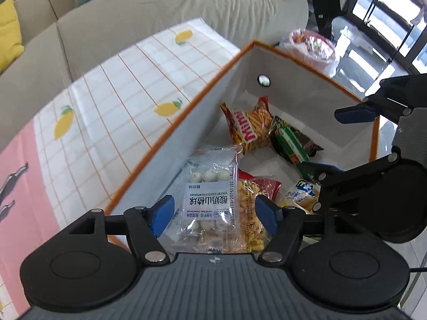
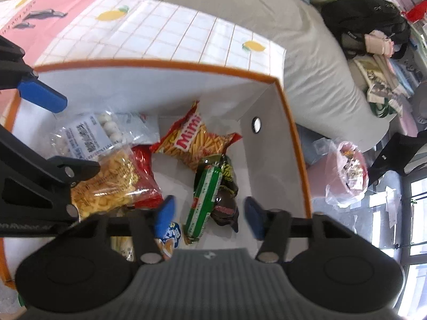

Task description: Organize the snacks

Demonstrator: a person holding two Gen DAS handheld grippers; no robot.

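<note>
An orange-rimmed white box (image 1: 170,130) (image 2: 291,122) holds several snack packs. In the left wrist view my left gripper (image 1: 214,214) is open and empty above a clear bag of white yogurt balls (image 1: 209,186) and a red bag of yellow puffs (image 1: 253,213). In the right wrist view my right gripper (image 2: 209,214) is open and empty over a green wafer pack (image 2: 205,200) and a dark wrapper (image 2: 226,208). A red Mimi stick-snack bag (image 1: 250,128) (image 2: 194,141) lies in the middle. The right gripper also shows in the left wrist view (image 1: 336,144).
The box stands on a table with a lemon-print grid cloth (image 1: 112,98) (image 2: 170,29). A beige sofa (image 1: 133,18) runs behind it. A pink bin lined with a plastic bag (image 2: 347,170) sits on the floor beside the box. A black backpack (image 2: 365,21) lies on the sofa.
</note>
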